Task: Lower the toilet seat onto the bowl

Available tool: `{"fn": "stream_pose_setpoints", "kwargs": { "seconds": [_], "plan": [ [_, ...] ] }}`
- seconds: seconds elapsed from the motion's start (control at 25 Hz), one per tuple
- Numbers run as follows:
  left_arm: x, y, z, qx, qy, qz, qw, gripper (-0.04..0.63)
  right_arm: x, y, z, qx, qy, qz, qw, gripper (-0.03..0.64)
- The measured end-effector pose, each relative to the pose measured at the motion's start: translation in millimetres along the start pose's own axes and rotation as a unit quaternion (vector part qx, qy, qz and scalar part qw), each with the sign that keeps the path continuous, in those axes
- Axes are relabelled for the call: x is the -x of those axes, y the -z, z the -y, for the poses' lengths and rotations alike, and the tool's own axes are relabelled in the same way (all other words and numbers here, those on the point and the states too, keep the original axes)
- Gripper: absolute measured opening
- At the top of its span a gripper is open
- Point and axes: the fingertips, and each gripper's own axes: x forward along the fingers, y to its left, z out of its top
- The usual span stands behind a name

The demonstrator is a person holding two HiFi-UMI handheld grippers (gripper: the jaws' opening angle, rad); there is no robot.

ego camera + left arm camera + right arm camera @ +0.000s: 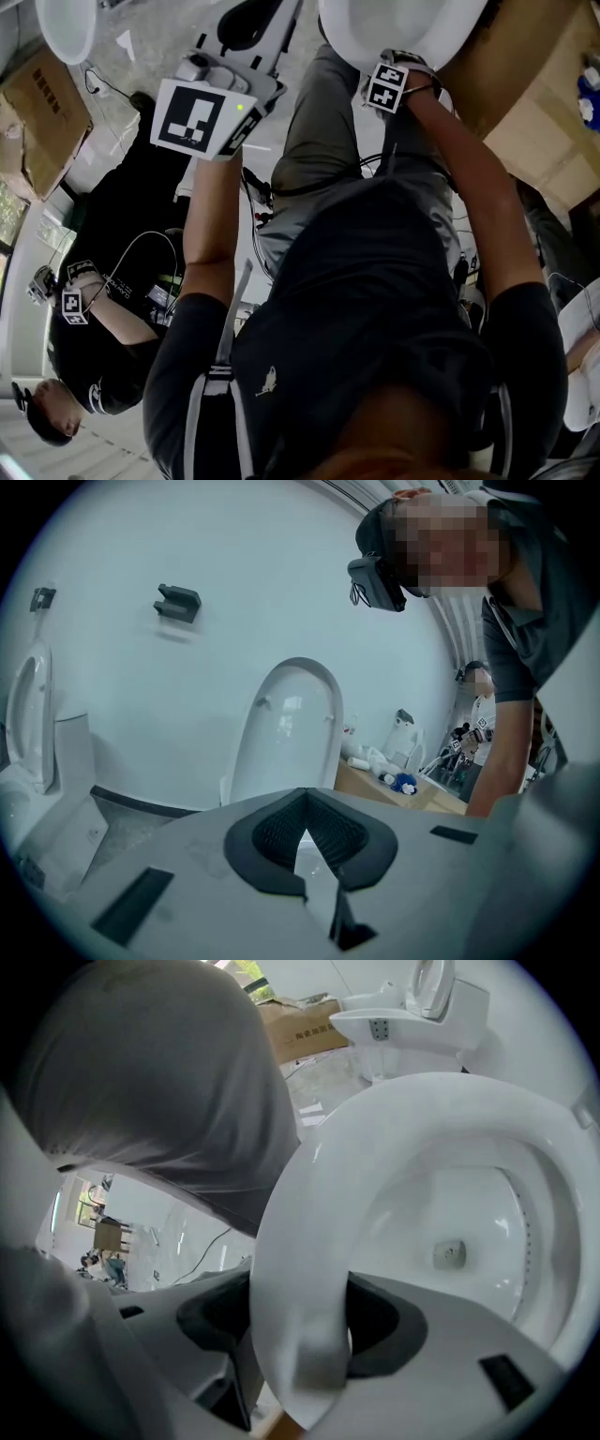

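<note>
**A:** Head view first. What's there?

**B:** It looks steeply down the person's own body. The left claw (pixel 251 23) is held out over the floor (pixel 141 66), its cube (pixel 200 117) facing up. The right arm (pixel 469 187) reaches to a white toilet (pixel 422 33) at the top edge, and a second cube (pixel 386 86) sits right at its rim.

**A:** And round about?

**B:** There's a left box (pixel 42 112) and a right box (pixel 534 103), both cardboard. Another person (pixel 94 356) is at the lower left.

**A:** Left gripper view?

**B:** The dark pads (pixel 272 832) meet at their tips, pressed together with nothing between them. Beyond them an upright lid (pixel 291 728) stands against the wall (pixel 187 686), which carries a bracket (pixel 178 602). The wearer (pixel 525 630) leans in at the right.

**A:** Right gripper view?

**B:** The right claw (pixel 300 1335) is spread wide and pinches the seat (pixel 309 1194) by its front rim, with a pad touching each side. The ring curves away up and to the right, and the bowl (pixel 469 1222) shows through it.

**A:** Is the seat down on the bowl?

**B:** I cannot tell. The ring lies over the bowl, but no contact shows.

**A:** Anything else?

**B:** A grey trouser leg (pixel 159 1072) fills the upper left. Far off stand a carton (pixel 305 1021) and a far toilet (pixel 412 1007).
</note>
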Motion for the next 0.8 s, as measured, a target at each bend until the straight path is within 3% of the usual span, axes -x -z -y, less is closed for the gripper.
{"fn": "stream_pose_setpoints", "kwargs": {
  "seconds": [0.2, 0.48, 0.8],
  "plan": [
    [9.4, -21.1, 3.9, -0.005, 0.006, 0.005, 1.0, 0.003, 17.7, 0.2, 8.0, -0.074, -0.001, 0.023, 0.997, 0.33],
    [28.3, -60.0, 19.0, -0.021, 0.0, 0.025, 0.9995, 0.003, 71.5, 10.3, 13.9, -0.099, 0.013, 0.048, 0.994, 0.33],
    [55.9, -135.8, 45.9, -0.04, 0.004, 0.061, 0.9973, 0.003, 174.4, -28.2, 5.4, -0.12, 0.011, 0.134, 0.984, 0.319]
  ]
}}
